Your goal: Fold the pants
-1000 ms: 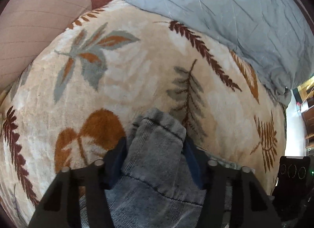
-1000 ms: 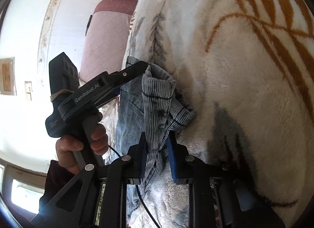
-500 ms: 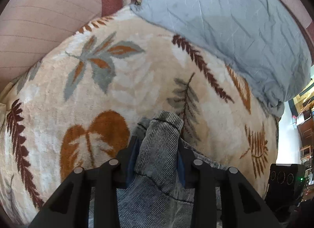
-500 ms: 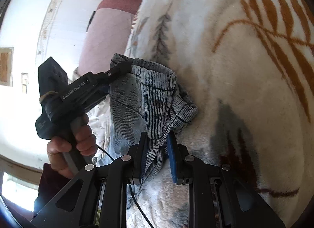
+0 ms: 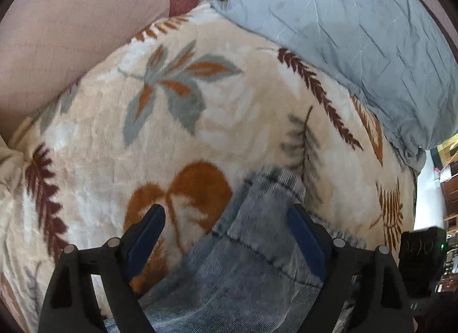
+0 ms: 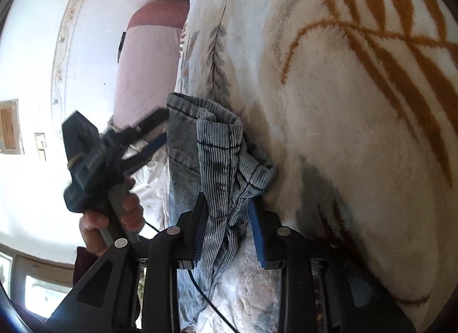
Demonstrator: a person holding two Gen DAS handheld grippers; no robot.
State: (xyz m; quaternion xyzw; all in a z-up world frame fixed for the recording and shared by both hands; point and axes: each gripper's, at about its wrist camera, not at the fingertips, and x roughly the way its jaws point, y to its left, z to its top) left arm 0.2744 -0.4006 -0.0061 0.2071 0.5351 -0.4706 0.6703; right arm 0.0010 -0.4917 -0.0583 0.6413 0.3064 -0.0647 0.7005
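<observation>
Left wrist view shows your left gripper (image 5: 226, 228) now wide open; a second ago it pinched the pants (image 5: 257, 235). Your right gripper (image 6: 227, 218) also has loosened, with cloth between the fingers. The pants lie released on the leaf-print blanket (image 5: 200, 121), so this fold looks placed.

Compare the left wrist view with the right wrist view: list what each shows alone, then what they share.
Left wrist only: the grey quilt spread over the far side of the blanket, and the left gripper's open jaws from behind, with the pants between them but not pinched.

Right wrist only: the person's hand holding the left gripper, a white wall, and the right gripper with its jaws apart around a bunched fold.

Both: the pants, the leaf-print blanket, and the pink headboard.
</observation>
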